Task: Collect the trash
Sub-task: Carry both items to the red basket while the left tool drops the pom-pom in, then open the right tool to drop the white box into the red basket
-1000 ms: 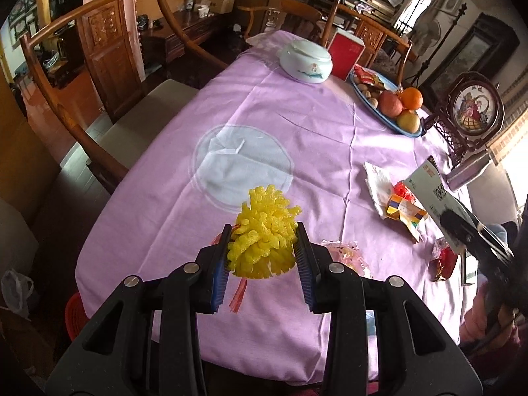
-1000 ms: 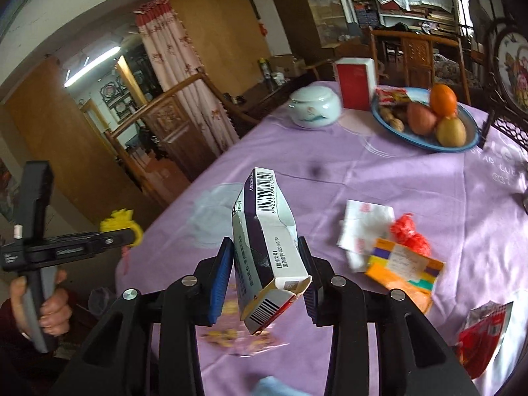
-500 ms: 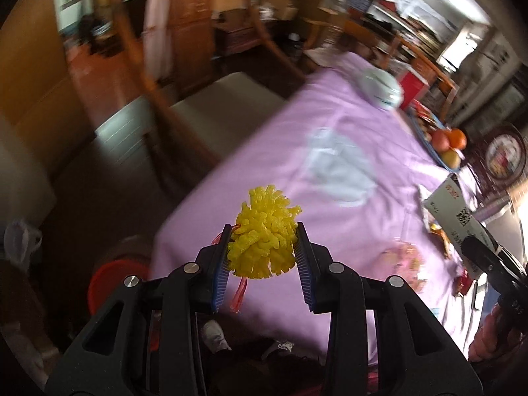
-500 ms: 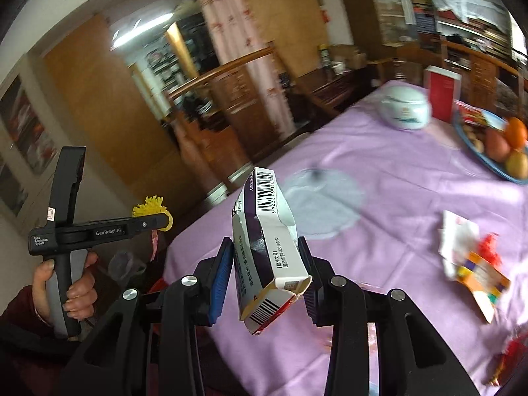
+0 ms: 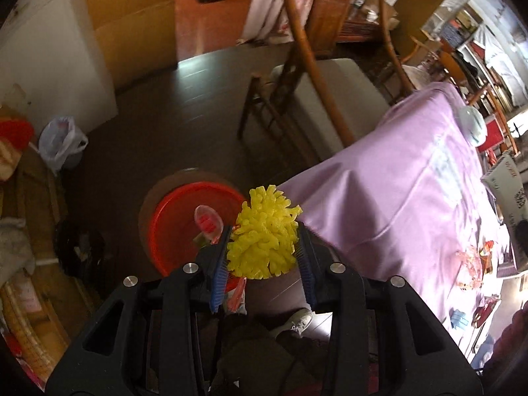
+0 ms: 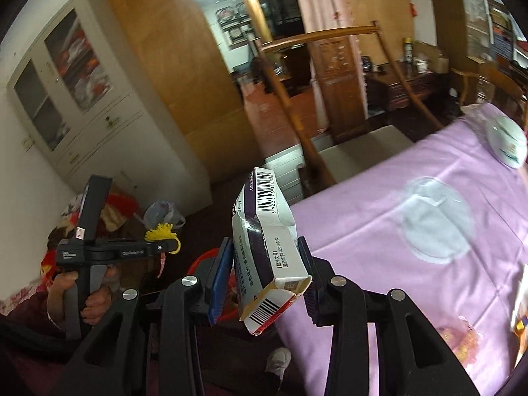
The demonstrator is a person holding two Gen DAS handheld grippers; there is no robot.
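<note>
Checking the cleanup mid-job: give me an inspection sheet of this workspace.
Surface: purple tablecloth, wrappers left near its far edge.
Job's things: yellow pom-pom; crushed medicine box; red bin on the floor, wrapper inside.
Clutter: plastic bag by the cabinet.
Grippers: left claw has just been opening, pom-pom between its pads; right claw shut on the box.
Cables: nothing seen.
Surroundings: wooden chair, dark floor.

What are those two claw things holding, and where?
Left gripper: a yellow pom-pom, squeezed at its sides, fingers just loosening. Right gripper: a medicine box, pinched across its lower half.
</note>
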